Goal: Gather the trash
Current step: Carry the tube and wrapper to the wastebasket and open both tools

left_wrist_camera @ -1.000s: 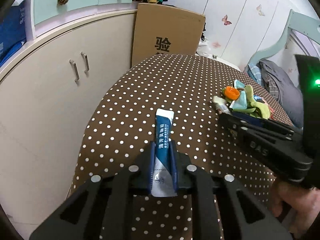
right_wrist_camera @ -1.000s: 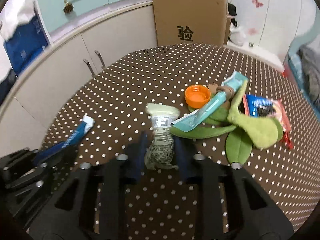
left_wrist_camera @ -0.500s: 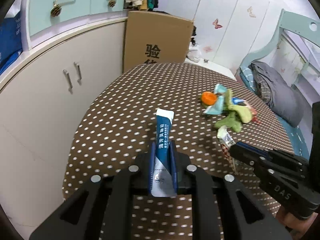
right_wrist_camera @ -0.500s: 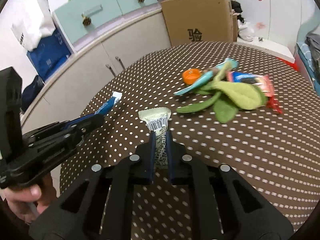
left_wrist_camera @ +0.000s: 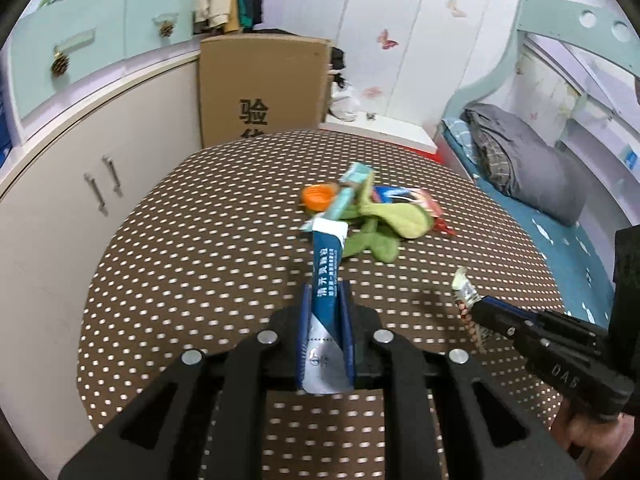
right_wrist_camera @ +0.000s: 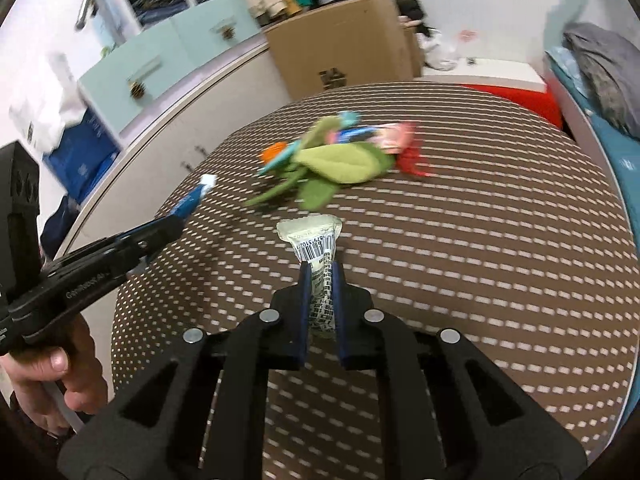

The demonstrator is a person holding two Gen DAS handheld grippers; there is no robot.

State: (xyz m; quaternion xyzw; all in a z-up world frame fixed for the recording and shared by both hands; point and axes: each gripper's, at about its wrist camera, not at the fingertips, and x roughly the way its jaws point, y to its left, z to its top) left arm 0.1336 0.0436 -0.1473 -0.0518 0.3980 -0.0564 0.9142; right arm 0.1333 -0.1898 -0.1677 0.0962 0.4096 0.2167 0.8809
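Gripping a blue sachet (left_wrist_camera: 327, 280), the left claw (left_wrist_camera: 325, 312) is closed on its lower part, and most of the sachet stands out forward past the tips. The right claw (right_wrist_camera: 320, 292) is closed on a pale green packet (right_wrist_camera: 314, 244) with a barcode; its jaws have just finished closing, with the packet between them. Both pieces hang above the dotted counter (left_wrist_camera: 200, 248), not touching it.

The risk, I think, is slipping: each wrapper is thin and smooth, and held only by 1 end, so a fast swing or a turn of the wrist can pull it out of the pads. The 2 claws are also near each other, so the free ends can hit together.

Further out, the rest of the trash lies well apart in the middle of the counter: an orange cap (left_wrist_camera: 316, 197), a teal wrapper (left_wrist_camera: 347, 196), a red snack bag (left_wrist_camera: 416, 200) and green felt leaves (left_wrist_camera: 394, 220), which overlap. No bin is visible, so where to drop them I cannot tell.
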